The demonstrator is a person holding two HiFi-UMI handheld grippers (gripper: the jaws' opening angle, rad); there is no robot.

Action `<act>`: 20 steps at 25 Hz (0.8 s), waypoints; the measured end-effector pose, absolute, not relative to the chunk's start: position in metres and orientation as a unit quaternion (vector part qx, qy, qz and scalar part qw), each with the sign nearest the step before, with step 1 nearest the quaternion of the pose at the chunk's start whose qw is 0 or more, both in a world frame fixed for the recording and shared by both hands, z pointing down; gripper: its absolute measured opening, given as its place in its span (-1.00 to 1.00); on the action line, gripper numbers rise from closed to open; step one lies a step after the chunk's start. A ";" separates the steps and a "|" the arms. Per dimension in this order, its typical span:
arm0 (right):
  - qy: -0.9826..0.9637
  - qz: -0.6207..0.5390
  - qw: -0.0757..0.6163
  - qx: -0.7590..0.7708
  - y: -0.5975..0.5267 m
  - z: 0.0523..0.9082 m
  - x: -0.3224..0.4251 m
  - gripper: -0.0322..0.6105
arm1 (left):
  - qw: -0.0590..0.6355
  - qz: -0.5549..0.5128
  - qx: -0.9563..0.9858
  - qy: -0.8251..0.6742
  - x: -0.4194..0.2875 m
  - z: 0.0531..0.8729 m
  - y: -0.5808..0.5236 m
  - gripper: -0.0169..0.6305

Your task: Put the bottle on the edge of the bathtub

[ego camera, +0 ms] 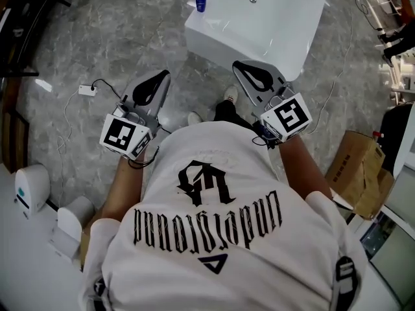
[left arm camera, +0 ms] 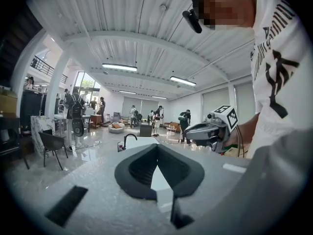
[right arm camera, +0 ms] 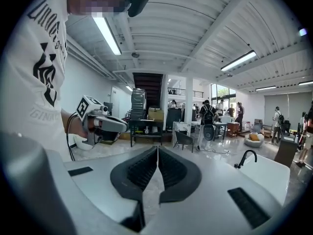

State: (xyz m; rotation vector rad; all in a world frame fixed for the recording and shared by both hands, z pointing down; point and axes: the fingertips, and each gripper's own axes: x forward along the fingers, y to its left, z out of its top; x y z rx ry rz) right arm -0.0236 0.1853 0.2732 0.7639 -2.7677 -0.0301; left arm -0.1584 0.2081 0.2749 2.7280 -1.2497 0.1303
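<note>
A small blue bottle (ego camera: 200, 1) stands at the left corner of the white bathtub (ego camera: 285, 37), on or right beside its rim. Both grippers are held level in front of the person, short of the tub and apart from the bottle. My left gripper (ego camera: 163, 75) is shut with nothing between its dark pads (left arm camera: 142, 168). My right gripper (ego camera: 238, 65) is also shut and empty, its jaws meeting in a closed line (right arm camera: 157, 148). The tub's white rim (left arm camera: 142, 142) with a black faucet (left arm camera: 128, 138) lies ahead in the left gripper view; the faucet (right arm camera: 244, 156) shows at the right in the right gripper view.
A cardboard box (ego camera: 360, 167) sits on the floor to the right. A white plug with a cable (ego camera: 87, 90) lies on the marble floor at left, and white units (ego camera: 29, 186) stand at the lower left. Chairs (left arm camera: 51, 146), tables and several people fill the hall beyond.
</note>
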 end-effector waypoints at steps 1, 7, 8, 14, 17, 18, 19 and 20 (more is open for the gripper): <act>-0.956 -0.011 0.136 0.261 0.191 0.273 -0.026 -0.84 | 0.071 0.043 0.907 -0.412 -0.159 0.275 0.211 -0.90; -0.957 -0.011 0.139 0.254 0.216 0.272 -0.026 -0.84 | 0.061 0.051 0.914 -0.397 -0.154 0.269 0.222 -0.90; -0.958 -0.011 0.137 0.252 0.219 0.271 -0.025 -0.84 | 0.058 0.052 0.914 -0.398 -0.154 0.267 0.223 -0.90; -0.959 -0.008 0.125 0.255 0.238 0.263 -0.013 -0.84 | 0.065 0.040 0.906 -0.415 -0.149 0.259 0.227 -0.90; -0.957 -0.007 0.120 0.265 0.241 0.261 -0.008 -0.84 | 0.058 0.047 0.913 -0.401 -0.138 0.258 0.231 -0.90; -0.956 -0.008 0.120 0.267 0.242 0.262 -0.007 -0.84 | 0.057 0.047 0.914 -0.399 -0.135 0.257 0.231 -0.90; -0.956 -0.011 0.120 0.268 0.243 0.262 -0.006 -0.84 | 0.057 0.046 0.914 -0.398 -0.135 0.256 0.231 -0.90; -0.956 -0.013 0.121 0.268 0.244 0.261 -0.006 -0.84 | 0.056 0.045 0.914 -0.399 -0.135 0.255 0.230 -0.90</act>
